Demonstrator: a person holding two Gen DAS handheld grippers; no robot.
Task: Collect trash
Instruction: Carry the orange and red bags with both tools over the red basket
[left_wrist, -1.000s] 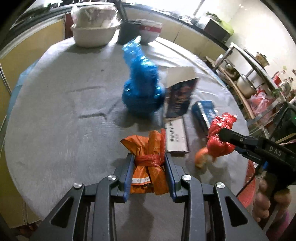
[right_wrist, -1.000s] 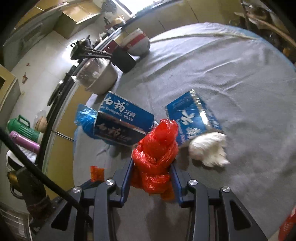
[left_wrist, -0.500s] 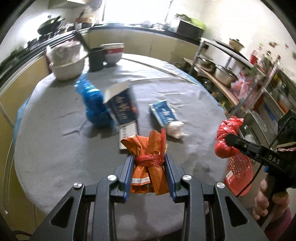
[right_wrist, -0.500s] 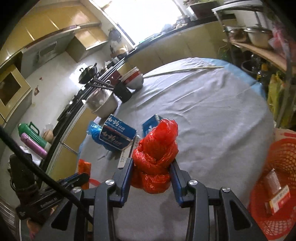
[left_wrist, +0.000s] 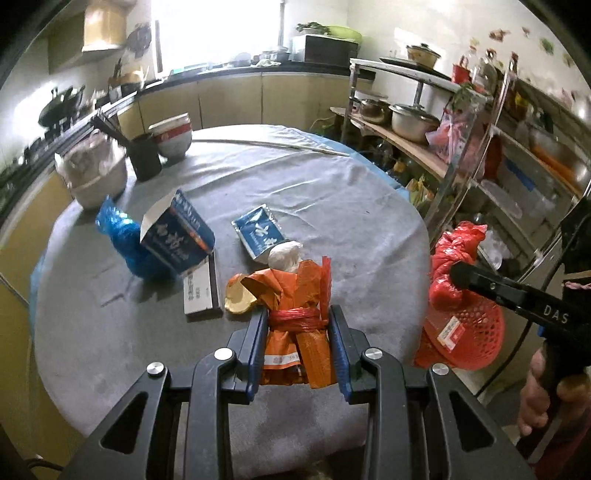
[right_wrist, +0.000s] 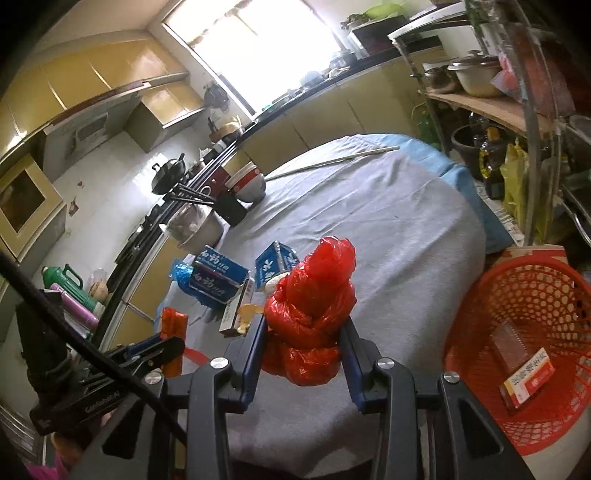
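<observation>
Left gripper: clamped on the orange bundle, tied round its waist with red plastic; bundle upright between the jaws, clear of the table.
Change at left: bundle raised off the cloth over the last second and drawn back; leftover trash now farther ahead than a second ago.
Ahead of left gripper: blue bag, open toothpaste carton, flat box, orange scrap, blue packet, white wad, all on the table, uncollected.
Right gripper: closed on the knotted red bag, carried clear of the table.
Change at right: swung off the tabletop toward the red basket, now just right of and below the jaws.
Basket contents: small carton, clear wrapper.
Meaning: two pieces in hand, likely drop next; six pieces left.
</observation>
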